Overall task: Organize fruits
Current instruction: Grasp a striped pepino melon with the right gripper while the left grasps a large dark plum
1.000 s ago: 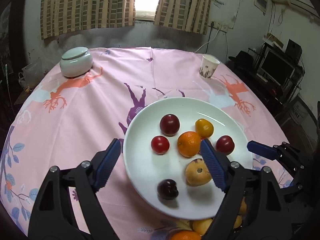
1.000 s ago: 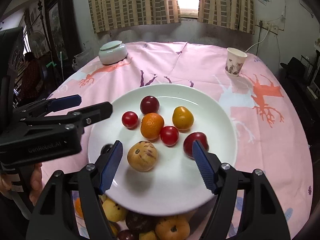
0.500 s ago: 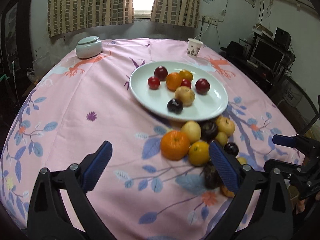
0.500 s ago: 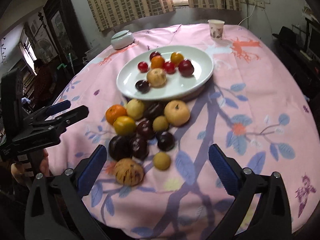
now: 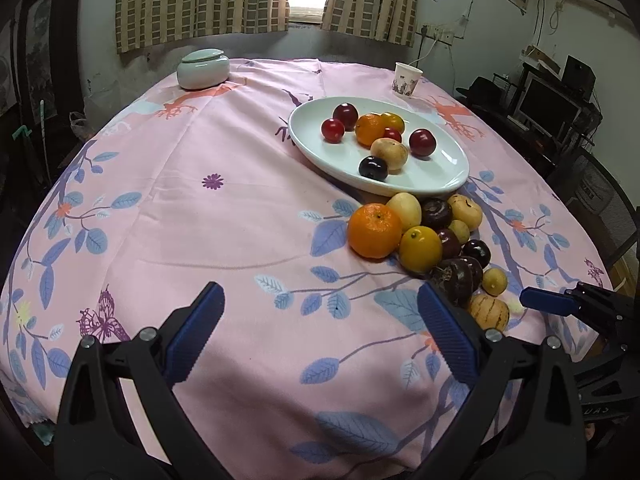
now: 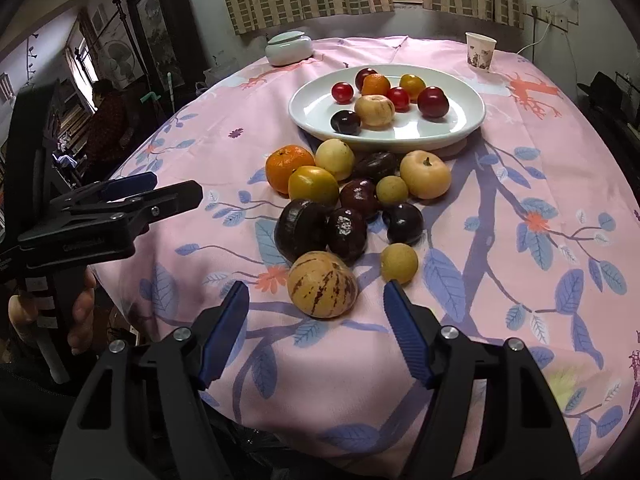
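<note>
A white oval plate [image 5: 440, 184] [image 6: 400, 136] holds several fruits: red and dark plums, an orange, a yellow fruit and a pale melon. A pile of loose fruit [image 5: 420, 236] [image 6: 352, 200] lies on the pink cloth in front of it. My left gripper [image 5: 320, 296] hangs open over bare cloth, left of the pile, with nothing between its fingers. My right gripper [image 6: 315, 287] points at a striped tan melon [image 6: 322, 284], the nearest fruit of the pile. Its jaws are closing, the melon stands between the fingertips, and the pads do not touch it.
A pale lidded jar [image 5: 203, 69] and a paper cup [image 5: 407, 80] stand at the table's far side. The round table's edge runs just below both grippers. A hand [image 6: 80, 304] holds the left gripper [image 6: 152, 192]. A person [image 6: 106, 120] sits in the far-left background.
Both grippers have drawn back from over the plate to the table's near edge, bringing the loose fruit pile into view. The right jaws spread wide, then narrowed again.
</note>
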